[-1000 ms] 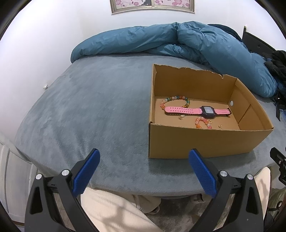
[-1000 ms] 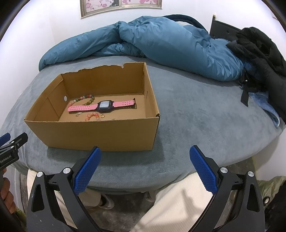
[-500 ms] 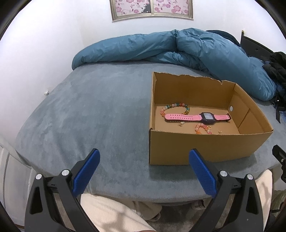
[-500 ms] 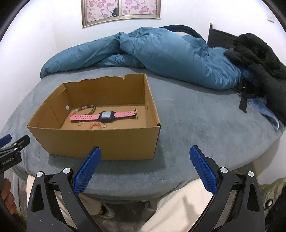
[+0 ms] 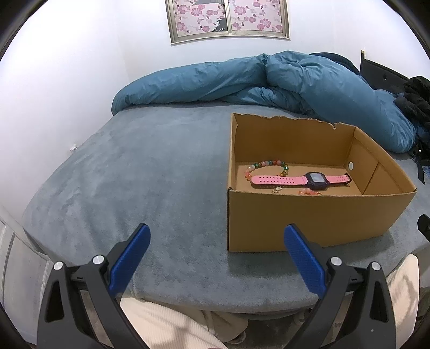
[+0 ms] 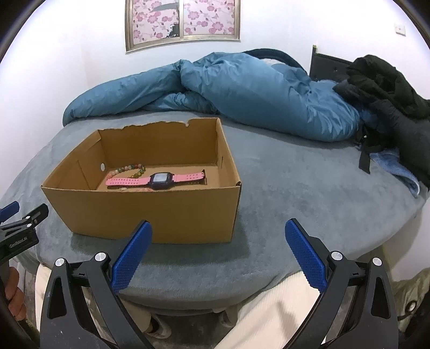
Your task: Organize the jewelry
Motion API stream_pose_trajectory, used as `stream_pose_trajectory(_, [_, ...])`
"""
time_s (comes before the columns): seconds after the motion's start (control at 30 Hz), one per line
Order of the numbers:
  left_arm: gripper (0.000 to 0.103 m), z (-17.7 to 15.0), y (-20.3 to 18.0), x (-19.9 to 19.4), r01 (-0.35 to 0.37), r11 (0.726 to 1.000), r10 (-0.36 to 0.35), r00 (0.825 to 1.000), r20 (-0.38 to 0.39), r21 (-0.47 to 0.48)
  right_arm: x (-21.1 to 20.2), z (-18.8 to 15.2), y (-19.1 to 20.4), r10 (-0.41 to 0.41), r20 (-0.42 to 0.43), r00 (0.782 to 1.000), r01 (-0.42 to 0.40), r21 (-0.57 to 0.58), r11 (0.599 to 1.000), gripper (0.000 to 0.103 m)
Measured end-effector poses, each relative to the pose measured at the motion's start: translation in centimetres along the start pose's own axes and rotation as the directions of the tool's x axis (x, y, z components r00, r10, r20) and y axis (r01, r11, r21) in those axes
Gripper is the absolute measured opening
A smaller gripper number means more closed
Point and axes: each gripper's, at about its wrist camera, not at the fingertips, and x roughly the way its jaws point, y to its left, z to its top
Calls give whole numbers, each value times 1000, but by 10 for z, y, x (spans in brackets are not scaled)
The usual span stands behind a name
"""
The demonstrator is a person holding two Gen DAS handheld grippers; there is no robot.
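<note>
One watch [image 5: 301, 179], perhaps two bracelets [image 5: 266, 164], one box [image 5: 309, 217]

Place: it was a home bedroom.
Bed [image 5: 150, 171]: a grey plush cover filled most of the view.
Duvet [image 6: 242, 91]: a blue one lay bunched at the wall.
Wall: a framed blossom picture [image 5: 228, 18] hung there.
Clothes: a black jacket [image 6: 389, 88] lay heaped.

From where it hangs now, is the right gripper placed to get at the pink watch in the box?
Probably yes. The right gripper is open and empty, the cardboard box has no lid, and the pink watch lies exposed on its floor; only the near wall must be cleared from above.
</note>
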Motion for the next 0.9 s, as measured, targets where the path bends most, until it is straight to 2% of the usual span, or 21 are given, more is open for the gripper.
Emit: stream_pose_trajectory(0.9, [97, 1, -2, -5, 8, 1000, -8, 1000, 7, -3, -3, 1, -1, -3, 19, 1000, 3, 4, 1000, 95])
